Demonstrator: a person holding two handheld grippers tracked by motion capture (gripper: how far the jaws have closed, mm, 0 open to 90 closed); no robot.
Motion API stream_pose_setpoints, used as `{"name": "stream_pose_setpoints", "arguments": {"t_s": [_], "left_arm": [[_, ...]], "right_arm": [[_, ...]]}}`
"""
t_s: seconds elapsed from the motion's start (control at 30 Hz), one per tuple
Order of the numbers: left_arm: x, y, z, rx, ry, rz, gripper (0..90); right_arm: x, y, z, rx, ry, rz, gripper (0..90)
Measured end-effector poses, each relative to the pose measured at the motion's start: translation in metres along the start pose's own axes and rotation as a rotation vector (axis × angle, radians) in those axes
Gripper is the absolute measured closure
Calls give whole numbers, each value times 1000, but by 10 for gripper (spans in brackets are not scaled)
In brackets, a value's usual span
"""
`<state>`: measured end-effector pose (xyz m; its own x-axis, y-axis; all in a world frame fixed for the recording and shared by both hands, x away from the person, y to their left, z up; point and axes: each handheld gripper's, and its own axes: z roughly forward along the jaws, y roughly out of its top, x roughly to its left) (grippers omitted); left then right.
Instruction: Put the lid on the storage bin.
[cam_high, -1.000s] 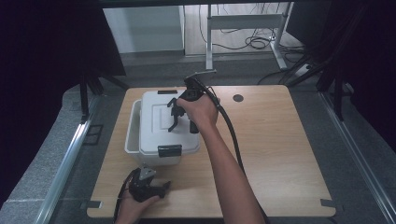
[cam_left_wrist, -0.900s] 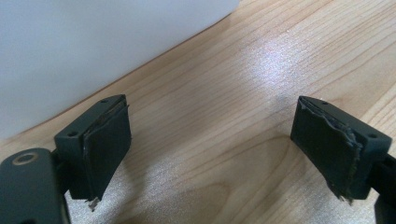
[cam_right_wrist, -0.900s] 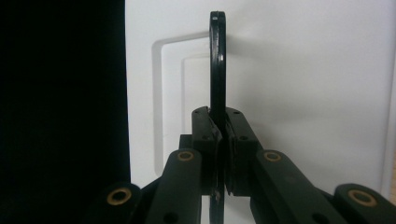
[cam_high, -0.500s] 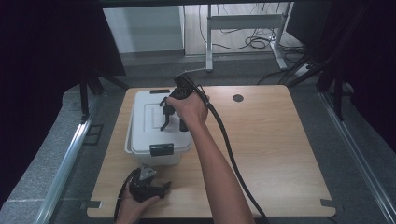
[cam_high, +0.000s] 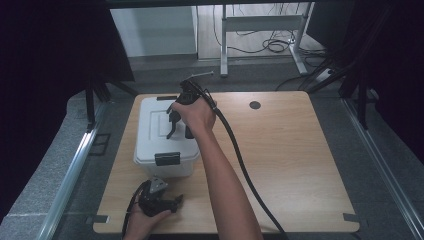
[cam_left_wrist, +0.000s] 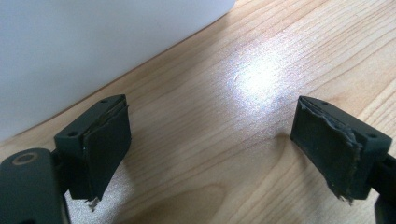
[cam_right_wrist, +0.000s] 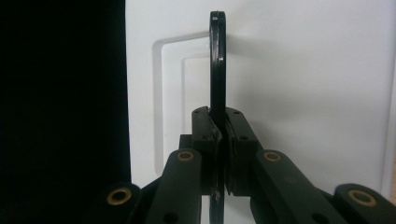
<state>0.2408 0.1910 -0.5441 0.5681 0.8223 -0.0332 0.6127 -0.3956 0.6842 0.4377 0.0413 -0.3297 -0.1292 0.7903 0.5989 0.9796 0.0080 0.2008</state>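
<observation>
Handle (cam_right_wrist: 217, 65) of the white box (cam_high: 150, 145): thin black bar, stood upright off the lid, pinched edge-on by the right gripper (cam_right_wrist: 219, 140), jaws closed tight on it. Long axis of the handle runs straight away from the fingertips, so any lift pulls in line with the grip. Box sits at the table's (cam_high: 300, 165) left half. Left gripper (cam_left_wrist: 210, 144) lies just in front of the box, jaws wide apart, holding nothing.
</observation>
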Motion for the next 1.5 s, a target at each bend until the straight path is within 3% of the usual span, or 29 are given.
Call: {"name": "stream_pose_setpoints", "arguments": {"t_s": [0.73,1.27,1.5], "left_arm": [[0,0,0,0,-8,6,121],[0,0,0,4,-4,10,121],[0,0,0,4,-5,12,120]], "right_arm": [[0,12,29,25,-10,36,843],[-7,10,43,10,-10,41,837],[-11,7,47,-9,19,35,821]]}}
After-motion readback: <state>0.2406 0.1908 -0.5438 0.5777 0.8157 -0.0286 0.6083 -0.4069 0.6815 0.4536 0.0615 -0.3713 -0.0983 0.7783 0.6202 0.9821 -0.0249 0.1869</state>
